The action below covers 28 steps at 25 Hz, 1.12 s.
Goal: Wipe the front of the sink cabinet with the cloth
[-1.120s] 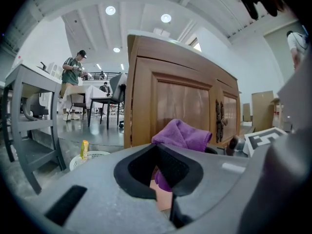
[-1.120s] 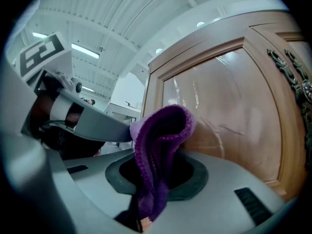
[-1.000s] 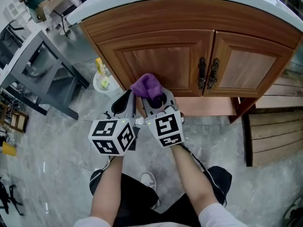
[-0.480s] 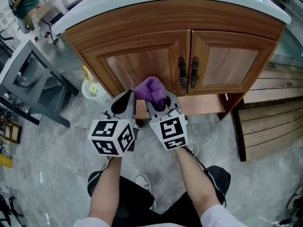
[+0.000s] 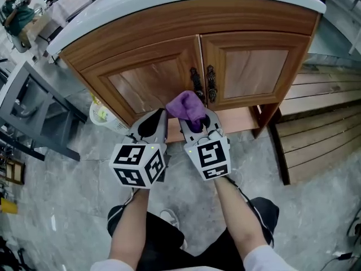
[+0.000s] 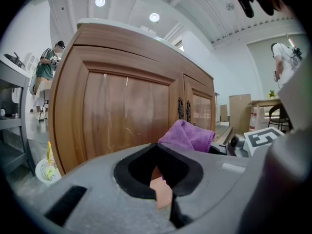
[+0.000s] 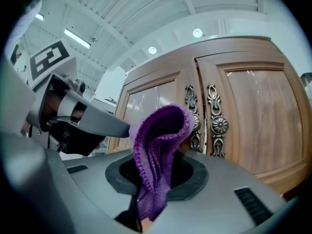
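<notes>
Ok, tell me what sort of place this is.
Probably a big workshop-like hall rather than a home bathroom: the wooden sink cabinet stands on a marbled grey floor, a grey metal table sits beside it, and a high ribbed ceiling runs overhead.

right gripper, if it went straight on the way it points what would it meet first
Its purple cloth would likely touch the left cabinet door first, right beside the ornate handles; the depth is unclear.

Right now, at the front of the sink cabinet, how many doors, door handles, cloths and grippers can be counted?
cabinet doors: 2
ornate door handles: 2
purple cloth: 1
grippers, left gripper and right gripper: 2
Total: 7
</notes>
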Motion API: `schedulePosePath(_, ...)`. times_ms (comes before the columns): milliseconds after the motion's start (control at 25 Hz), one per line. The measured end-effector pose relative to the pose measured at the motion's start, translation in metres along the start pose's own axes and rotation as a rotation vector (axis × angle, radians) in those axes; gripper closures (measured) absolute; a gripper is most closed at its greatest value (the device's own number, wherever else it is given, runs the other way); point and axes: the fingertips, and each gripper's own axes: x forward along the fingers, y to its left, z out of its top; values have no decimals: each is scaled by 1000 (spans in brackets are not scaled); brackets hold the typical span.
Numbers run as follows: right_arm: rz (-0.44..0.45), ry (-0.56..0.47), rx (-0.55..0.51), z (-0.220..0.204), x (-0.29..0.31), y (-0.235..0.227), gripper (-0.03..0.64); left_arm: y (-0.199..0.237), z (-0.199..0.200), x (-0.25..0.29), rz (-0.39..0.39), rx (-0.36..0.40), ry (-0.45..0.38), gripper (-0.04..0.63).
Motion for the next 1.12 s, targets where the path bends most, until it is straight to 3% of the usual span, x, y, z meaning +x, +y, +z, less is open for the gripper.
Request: schedulePosePath(1120, -162, 17, 42, -8, -55, -91, 529, -77, 5, 40, -139, 9, -7, 589)
